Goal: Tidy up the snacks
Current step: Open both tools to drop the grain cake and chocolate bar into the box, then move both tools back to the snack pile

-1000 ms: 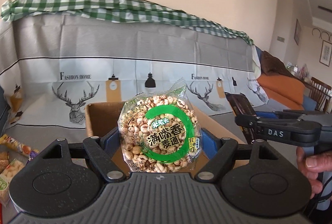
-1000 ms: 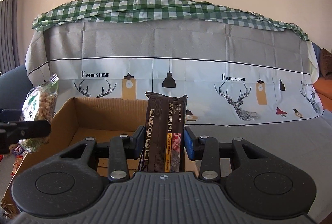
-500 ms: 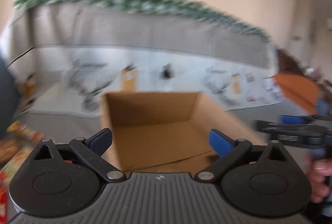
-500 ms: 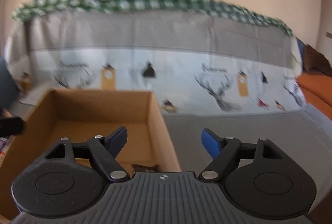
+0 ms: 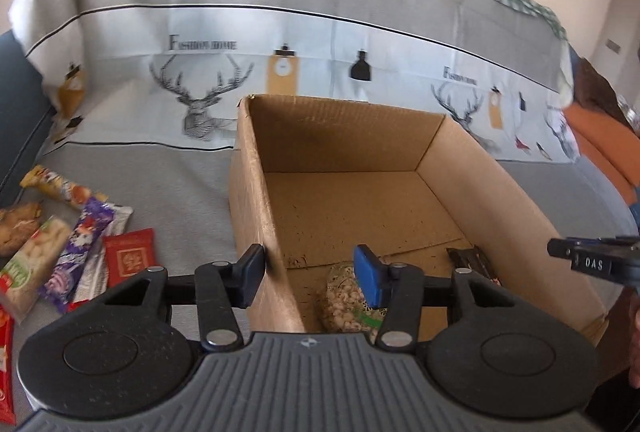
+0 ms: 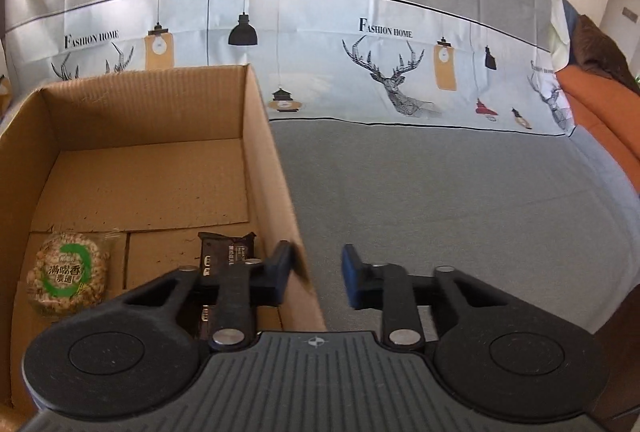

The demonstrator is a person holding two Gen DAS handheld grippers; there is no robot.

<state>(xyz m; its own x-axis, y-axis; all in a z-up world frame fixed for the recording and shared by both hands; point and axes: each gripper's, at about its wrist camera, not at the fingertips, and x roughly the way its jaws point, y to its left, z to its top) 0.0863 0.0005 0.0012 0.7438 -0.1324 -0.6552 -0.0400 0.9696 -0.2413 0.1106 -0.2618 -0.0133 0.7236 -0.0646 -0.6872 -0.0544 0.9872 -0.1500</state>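
Observation:
An open cardboard box (image 5: pixel 256 191) (image 6: pixel 264 151) stands on the grey sofa seat. Inside it lie a round puffed-grain snack bag with a green ring (image 6: pixel 68 274) (image 5: pixel 346 302) and a dark brown snack packet (image 6: pixel 226 258) (image 5: pixel 470 262). My left gripper (image 5: pixel 310 278) is open and empty above the box's left wall. My right gripper (image 6: pixel 314 274) is open and empty above the box's right wall; it also shows at the right edge of the left wrist view (image 5: pixel 592 262).
Several loose snack packets lie on the seat left of the box, among them a red packet (image 5: pixel 130 258), a purple one (image 5: pixel 78 250) and a green-white one (image 5: pixel 32 266). A deer-print cover (image 6: pixel 392 71) drapes the sofa back. Orange cushion (image 6: pixel 600 127) at far right.
Both grippers opened and let go: the puffed-grain bag and the brown packet dropped into the box. Both grippers then tilted down and shifted outward over the box walls.

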